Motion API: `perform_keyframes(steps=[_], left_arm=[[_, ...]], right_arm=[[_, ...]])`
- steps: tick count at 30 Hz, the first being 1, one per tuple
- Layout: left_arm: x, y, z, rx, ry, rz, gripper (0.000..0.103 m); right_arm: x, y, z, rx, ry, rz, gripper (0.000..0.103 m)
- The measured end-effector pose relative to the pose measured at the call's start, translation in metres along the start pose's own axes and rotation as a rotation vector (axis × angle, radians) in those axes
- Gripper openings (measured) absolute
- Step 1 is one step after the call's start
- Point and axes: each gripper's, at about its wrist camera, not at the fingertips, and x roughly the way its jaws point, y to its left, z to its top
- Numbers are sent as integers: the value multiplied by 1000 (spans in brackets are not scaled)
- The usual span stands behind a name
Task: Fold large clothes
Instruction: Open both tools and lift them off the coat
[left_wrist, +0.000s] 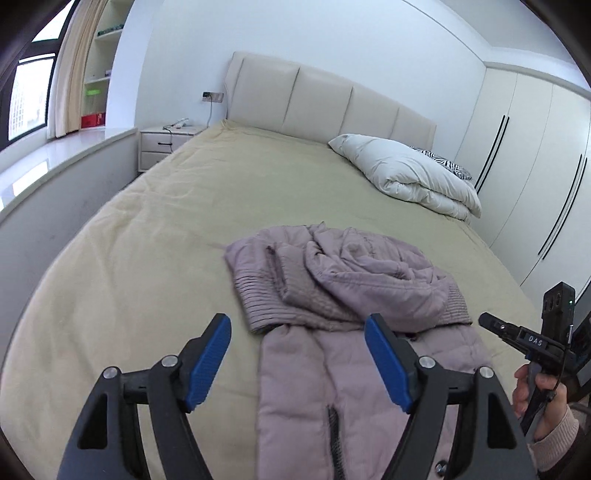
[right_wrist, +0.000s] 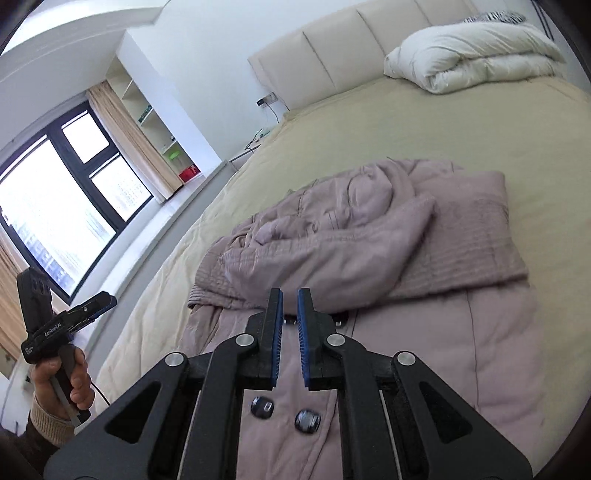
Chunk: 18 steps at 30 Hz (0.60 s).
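Observation:
A mauve padded jacket (left_wrist: 351, 266) (right_wrist: 351, 240) lies on the beige bed (left_wrist: 147, 240) (right_wrist: 388, 122). Its far part is bunched and folded back over the body, ribbed hem uppermost; the near part lies flat, with dark snaps showing in the right wrist view. My left gripper (left_wrist: 297, 319) hangs above the jacket's near part, open, with nothing between its blue pads (left_wrist: 210, 362). My right gripper (right_wrist: 290, 293) is above the same part, shut and holding nothing. Each gripper also shows in the other's view, in a hand: the right gripper (left_wrist: 487, 319) and the left gripper (right_wrist: 107, 299).
A folded white duvet (left_wrist: 406, 173) (right_wrist: 472, 51) lies at the padded headboard (left_wrist: 314, 99). A nightstand (left_wrist: 166, 144) and a window ledge (left_wrist: 55, 158) run along the bed's left side, and white wardrobe doors (left_wrist: 535, 166) stand on the right. Bare bed cover surrounds the jacket.

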Motion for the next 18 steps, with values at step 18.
perform_keyframes(steps=[18], left_arm=[[-78,17,-125,-156,168,-39,84]], right_arm=[[-89,40,-130,7,-128,-113,8]])
